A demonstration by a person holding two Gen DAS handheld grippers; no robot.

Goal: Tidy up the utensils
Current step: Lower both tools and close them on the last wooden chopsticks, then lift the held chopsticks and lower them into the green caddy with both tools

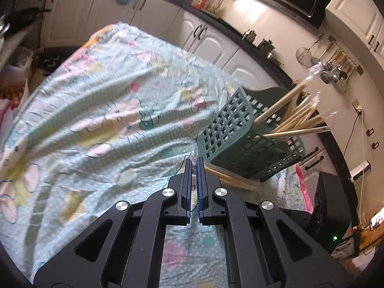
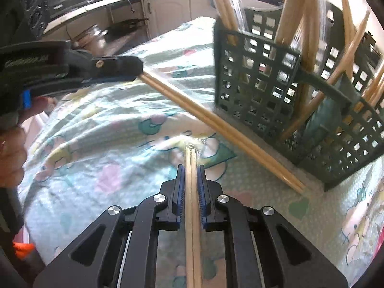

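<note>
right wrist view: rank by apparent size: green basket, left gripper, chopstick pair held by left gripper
1. green basket
2. left gripper, with its body
3. chopstick pair, long but thin

Fisheye and nearness skew 1 versus 2; unsure.

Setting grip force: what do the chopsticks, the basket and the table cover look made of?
Chopsticks: pale, matte, likely bamboo or wood, some in clear wrappers. Basket: dull green moulded grid, looks like plastic. Cover: wrinkled printed fabric, soft.
</note>
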